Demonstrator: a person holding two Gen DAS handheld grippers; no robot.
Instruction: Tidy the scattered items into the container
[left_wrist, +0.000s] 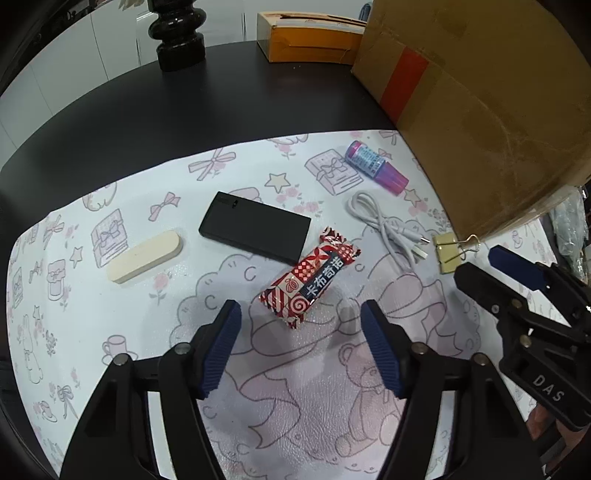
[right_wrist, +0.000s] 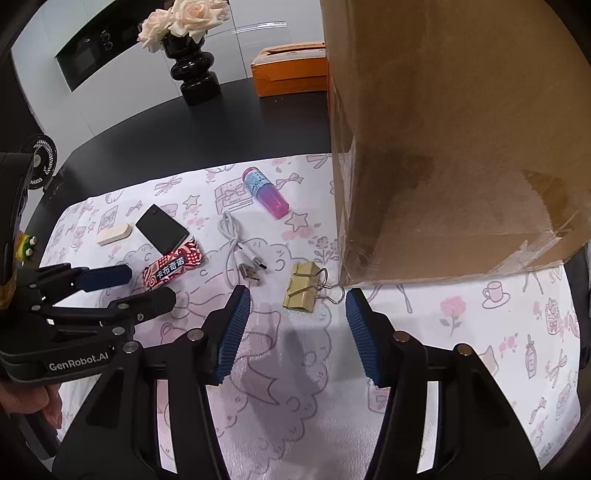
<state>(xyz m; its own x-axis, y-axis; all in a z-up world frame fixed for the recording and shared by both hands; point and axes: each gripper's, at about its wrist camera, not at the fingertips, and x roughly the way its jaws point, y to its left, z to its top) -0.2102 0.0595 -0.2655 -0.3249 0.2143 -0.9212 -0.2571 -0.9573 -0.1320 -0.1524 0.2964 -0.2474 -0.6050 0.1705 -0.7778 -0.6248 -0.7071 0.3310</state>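
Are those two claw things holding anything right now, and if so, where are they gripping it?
Nothing is held. The left gripper is open above the snack packet, and the right gripper is open near the binder clips.

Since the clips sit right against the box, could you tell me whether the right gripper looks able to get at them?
Probably yes. The right gripper is open with the clips just ahead between its fingers, and only bare mat lies between. The box stands close on the right, near the wire handles, which may crowd that finger.
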